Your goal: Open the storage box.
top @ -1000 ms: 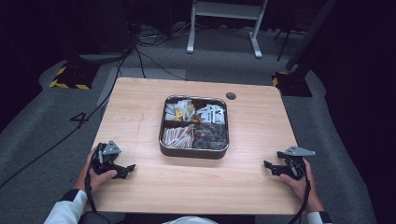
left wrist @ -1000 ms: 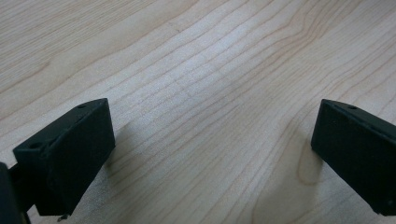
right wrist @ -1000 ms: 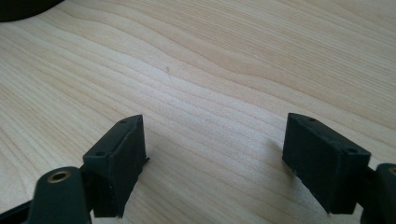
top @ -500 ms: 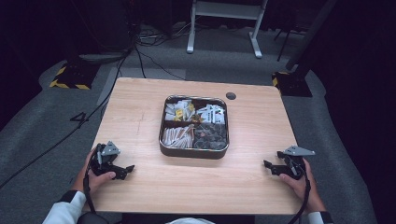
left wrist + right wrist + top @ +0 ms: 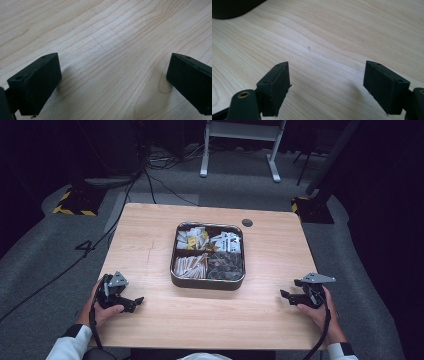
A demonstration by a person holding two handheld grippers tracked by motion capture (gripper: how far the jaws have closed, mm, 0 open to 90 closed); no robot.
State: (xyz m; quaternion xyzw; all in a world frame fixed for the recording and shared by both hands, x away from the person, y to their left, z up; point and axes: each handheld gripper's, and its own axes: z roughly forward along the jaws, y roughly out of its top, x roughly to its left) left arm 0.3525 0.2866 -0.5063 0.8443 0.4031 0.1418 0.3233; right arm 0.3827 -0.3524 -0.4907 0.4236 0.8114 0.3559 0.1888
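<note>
At the lower left of the high view my left gripper [image 5: 134, 302] rests on the table [image 5: 150, 240], jaws spread wide with nothing between them; in the left gripper view I see bare wood grain between the two black jaws. Moving right, the tray [image 5: 208, 284] sits in the middle of the frame, well apart from both grippers. It is a dark, square tray split into four compartments: pale packets [image 5: 191, 238] in the upper left one, white packets [image 5: 227, 242] in the upper right, light sticks [image 5: 189, 266] in the lower left, and dark pieces [image 5: 225, 265] in the lower right. I cannot tell what the items are beyond that. A small dark disc [image 5: 247, 223] lies on the table just above the tray's upper right corner. At the lower right, my right gripper [image 5: 287, 296] also rests on the table, jaws spread and empty; in the right gripper view a dark curved edge shows at the upper left, likely the tray's wall. I judge that the work has not begun: both grippers sit at the ready, neither reaching. The next move calls for lifting one gripper, carrying it over the tray, and lowering its open jaws into one compartment to pinch a single item without stirring its neighbours.
</note>
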